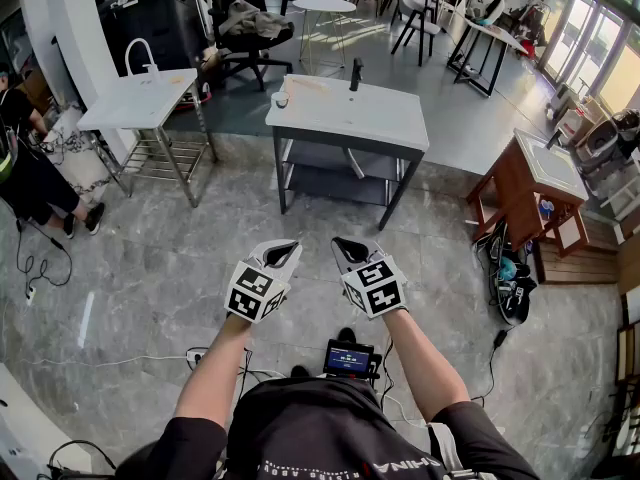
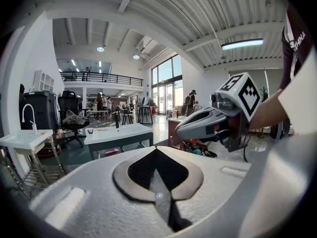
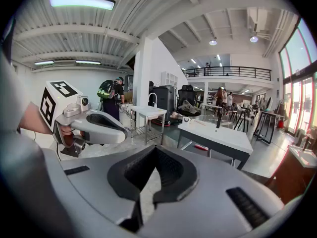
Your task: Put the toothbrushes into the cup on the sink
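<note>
Hovering above glossy marble floor [image 1: 150, 268], left claw [image 1: 284, 252], right claw [image 1: 346, 249] (both closed)

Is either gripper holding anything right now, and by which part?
Nothing is held; the left gripper and the right gripper are both shut and empty.

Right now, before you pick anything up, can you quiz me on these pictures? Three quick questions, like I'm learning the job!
1. True or false: the left gripper is holding the cup.
2. Where does the cup stand? A on the floor; B on the white-topped table; C on a chair.
3. Fill in: the right gripper has its jaws ____ (open or shut).

Key: 1 false, as it is shut and empty, far from the cup. 2 B. 3 shut.
</note>
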A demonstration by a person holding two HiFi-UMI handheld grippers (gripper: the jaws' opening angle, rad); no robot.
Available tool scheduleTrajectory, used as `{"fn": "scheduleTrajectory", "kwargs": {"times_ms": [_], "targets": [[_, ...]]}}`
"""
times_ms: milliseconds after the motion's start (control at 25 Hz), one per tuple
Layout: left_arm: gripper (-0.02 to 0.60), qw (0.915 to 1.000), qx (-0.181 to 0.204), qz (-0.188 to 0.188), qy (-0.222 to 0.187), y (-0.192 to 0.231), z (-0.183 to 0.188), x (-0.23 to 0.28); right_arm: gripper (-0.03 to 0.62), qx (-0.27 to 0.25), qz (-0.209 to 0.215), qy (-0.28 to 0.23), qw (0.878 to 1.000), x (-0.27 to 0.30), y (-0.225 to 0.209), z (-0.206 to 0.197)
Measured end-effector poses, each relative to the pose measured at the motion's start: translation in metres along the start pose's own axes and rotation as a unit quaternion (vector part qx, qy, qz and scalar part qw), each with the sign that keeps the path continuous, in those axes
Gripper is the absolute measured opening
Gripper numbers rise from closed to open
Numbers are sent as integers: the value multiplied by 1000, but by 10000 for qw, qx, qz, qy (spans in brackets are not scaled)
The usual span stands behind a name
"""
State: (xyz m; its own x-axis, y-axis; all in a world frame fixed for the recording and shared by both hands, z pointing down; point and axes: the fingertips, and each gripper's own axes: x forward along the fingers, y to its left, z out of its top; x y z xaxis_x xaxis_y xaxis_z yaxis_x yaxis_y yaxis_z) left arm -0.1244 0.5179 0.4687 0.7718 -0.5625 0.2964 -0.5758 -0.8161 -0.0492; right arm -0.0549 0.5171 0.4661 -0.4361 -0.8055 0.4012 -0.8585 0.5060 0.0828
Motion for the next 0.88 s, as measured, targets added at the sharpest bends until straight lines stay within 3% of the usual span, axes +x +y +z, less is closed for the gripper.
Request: {"fn": "scheduleTrajectory", "kwargs": {"times_ms": [480, 640, 880], "targets": [[5, 9996, 46, 117, -239, 1, 6, 9, 9, -159, 21, -10, 9999, -1, -5, -2], [5, 9993, -45, -28, -374, -1, 14, 13, 9, -240, 66, -39, 9997, -1, -9, 0], [5, 9994, 257, -127, -181, -10, 15, 22, 9, -258, 223, -42, 9994, 2, -16, 1]]}}
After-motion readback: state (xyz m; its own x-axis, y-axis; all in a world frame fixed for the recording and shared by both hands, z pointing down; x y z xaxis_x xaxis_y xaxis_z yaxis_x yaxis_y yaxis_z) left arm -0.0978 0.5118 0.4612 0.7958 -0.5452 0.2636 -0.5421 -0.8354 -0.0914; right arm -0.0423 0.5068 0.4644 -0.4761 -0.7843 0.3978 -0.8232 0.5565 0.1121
